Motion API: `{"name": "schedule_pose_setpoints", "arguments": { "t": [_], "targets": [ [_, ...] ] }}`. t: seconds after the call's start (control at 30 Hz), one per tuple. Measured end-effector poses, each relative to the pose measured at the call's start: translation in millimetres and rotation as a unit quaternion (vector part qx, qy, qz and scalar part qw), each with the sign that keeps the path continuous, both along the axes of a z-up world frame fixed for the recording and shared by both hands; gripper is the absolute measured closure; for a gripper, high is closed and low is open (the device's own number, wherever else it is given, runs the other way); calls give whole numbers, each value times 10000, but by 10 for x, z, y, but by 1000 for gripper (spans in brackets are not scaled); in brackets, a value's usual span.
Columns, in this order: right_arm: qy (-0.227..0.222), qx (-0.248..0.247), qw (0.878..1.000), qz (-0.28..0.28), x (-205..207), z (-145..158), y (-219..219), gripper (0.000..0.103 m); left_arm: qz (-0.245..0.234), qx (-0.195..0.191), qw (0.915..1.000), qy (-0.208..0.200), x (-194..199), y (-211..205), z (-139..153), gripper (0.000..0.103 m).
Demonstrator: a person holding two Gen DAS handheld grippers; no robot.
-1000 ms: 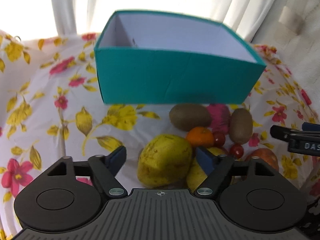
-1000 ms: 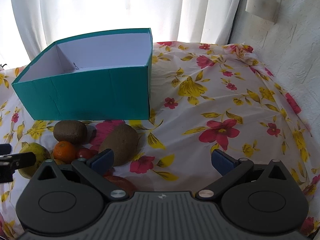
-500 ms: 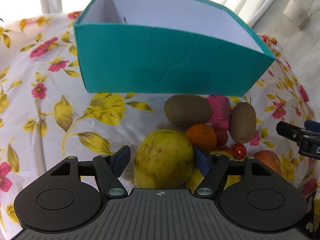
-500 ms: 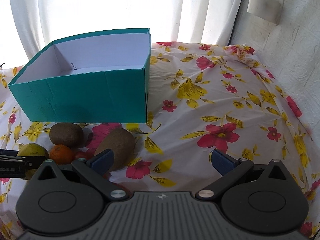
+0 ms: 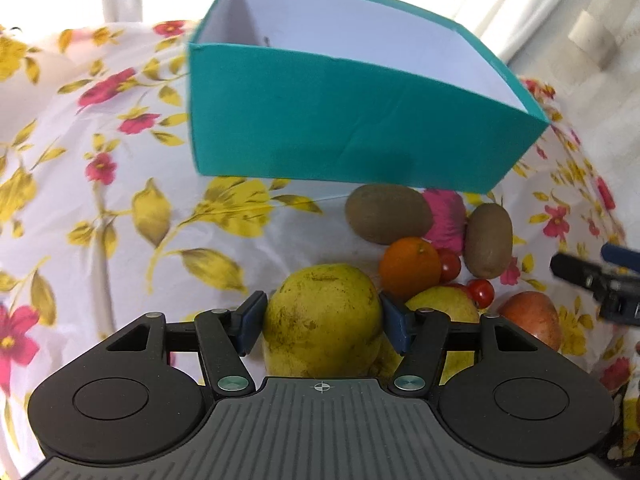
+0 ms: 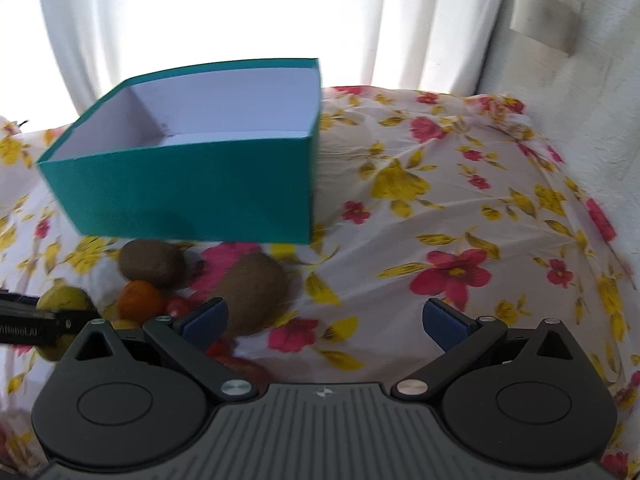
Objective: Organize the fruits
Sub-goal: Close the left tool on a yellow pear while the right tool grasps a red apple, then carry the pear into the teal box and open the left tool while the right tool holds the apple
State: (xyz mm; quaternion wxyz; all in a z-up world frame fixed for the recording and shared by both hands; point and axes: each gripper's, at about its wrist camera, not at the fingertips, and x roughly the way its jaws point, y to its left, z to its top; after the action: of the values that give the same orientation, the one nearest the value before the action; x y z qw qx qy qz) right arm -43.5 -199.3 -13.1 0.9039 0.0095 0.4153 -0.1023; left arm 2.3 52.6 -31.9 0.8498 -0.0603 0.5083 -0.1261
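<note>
Covering the whole counter (image 6: 500,208) is a white cloth (image 5: 100,216) printed with yellow and pink flowers, and white curtains (image 6: 224,20) hang bright behind it. The largest thing on the cloth is a teal box (image 5: 344,128) with a white inside, open at the top and holding nothing that shows. The fruits lie in a cluster on the cloth just in front of the box's near wall, none inside it. Biggest of them is a yellow pear (image 5: 322,320) with brown speckles, which sits between the blue pads of the left gripper (image 5: 322,322); its jaws have just been closing, and both pads now lie against the pear's sides, pinching it, with the pear apparently still down on the cloth. A 2nd yellow fruit (image 5: 448,304) is half hidden behind the right pad. Beyond the pear lie 2 brown kiwis (image 5: 388,218) (image 5: 490,240), the left one closer to the box, the right one standing more on end, with a pink flower print showing between them. A reddish apple (image 5: 532,318) rests at the right edge of the cluster. An orange (image 5: 410,266) touches the left kiwi, and beside it sit 2 small red cherry tomatoes (image 5: 450,266) (image 5: 480,293). The right gripper (image 6: 324,320) hangs over bare cloth just right of the fruits, its jaws spread wide with nothing between them, its left pad close to the nearer kiwi.
</note>
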Motion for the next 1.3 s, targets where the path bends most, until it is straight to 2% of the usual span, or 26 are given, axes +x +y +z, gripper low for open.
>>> {"name": "schedule_pose_setpoints", "arguments": {
  "t": [0.3, 0.5, 0.63, 0.77, 1.03, 1.3],
  "targets": [
    [191, 356, 9969, 676, -142, -115, 229, 1, 291, -128, 9993, -207, -143, 132, 207, 37],
    [435, 598, 9943, 766, -131, -296, 296, 12, 301, -146, 9991, -272, -220, 146, 280, 37],
    [599, 656, 9934, 731, -79, -441, 307, 26, 274, -132, 9990, -315, -237, 131, 322, 37],
    [620, 737, 9928, 719, -52, -496, 282, 30, 242, -144, 9990, -360, -224, 112, 370, 37],
    [642, 689, 9921, 826, -50, -482, 258, 30, 263, -135, 9984, -491, -139, 36, 523, 37],
    [84, 674, 9945, 798, -59, -153, 165, 30, 403, 57, 9937, -1047, 139, -103, 929, 37]
  ]
}}
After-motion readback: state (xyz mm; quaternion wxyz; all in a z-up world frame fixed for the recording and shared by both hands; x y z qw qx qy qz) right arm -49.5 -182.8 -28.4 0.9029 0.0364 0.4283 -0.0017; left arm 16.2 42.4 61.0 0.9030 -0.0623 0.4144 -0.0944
